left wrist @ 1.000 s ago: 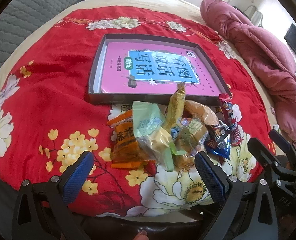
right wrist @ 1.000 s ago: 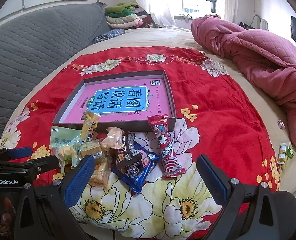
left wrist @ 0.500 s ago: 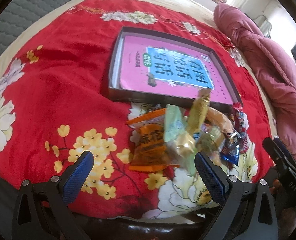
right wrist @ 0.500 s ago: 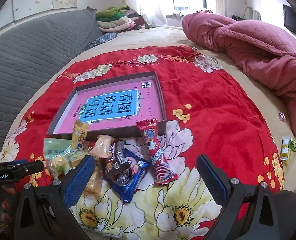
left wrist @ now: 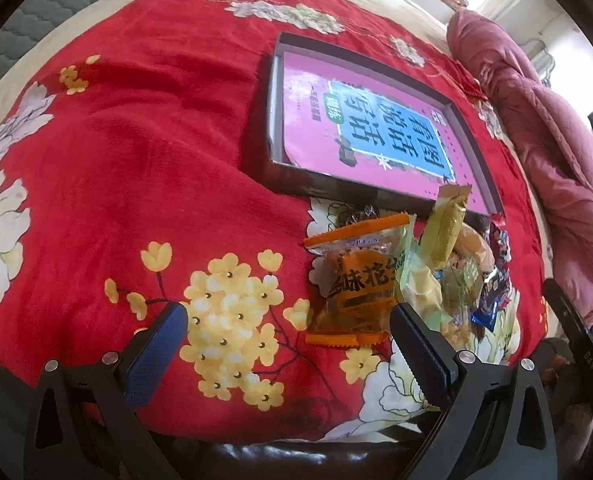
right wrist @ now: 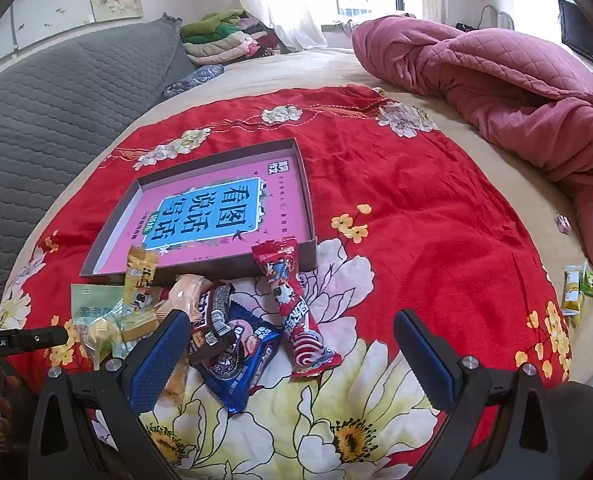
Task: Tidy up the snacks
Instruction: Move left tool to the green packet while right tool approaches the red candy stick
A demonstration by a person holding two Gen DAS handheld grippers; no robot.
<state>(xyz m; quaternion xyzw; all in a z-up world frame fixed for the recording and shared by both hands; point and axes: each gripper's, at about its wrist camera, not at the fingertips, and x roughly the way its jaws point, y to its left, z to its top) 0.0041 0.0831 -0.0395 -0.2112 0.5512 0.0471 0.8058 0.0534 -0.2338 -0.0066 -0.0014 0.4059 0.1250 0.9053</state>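
A heap of wrapped snacks lies on the red flowered cloth in front of a shallow dark box (left wrist: 336,184) (right wrist: 308,216) lined with a pink book. An orange packet (left wrist: 356,280) sits at the heap's left edge, beside a gold packet (left wrist: 448,220) (right wrist: 140,272). A red striped candy stick (right wrist: 296,312), a blue cookie pack (right wrist: 244,356) and a dark chocolate bar (right wrist: 212,328) lie nearest my right gripper (right wrist: 292,356), which is open and empty just short of them. My left gripper (left wrist: 288,352) is open and empty, low over the cloth, its right finger beside the orange packet.
A pink quilted blanket (right wrist: 516,80) is bunched at the far right. Grey padded upholstery (right wrist: 56,92) rises at the left, with folded clothes (right wrist: 220,36) behind. Two small packets (right wrist: 576,292) lie off the cloth at the right edge. The cloth (left wrist: 136,160) left of the box is bare.
My left gripper has swung left and closer, so the snack heap and box now sit to its right. The right gripper has edged forward toward the snacks. Nothing was picked up.
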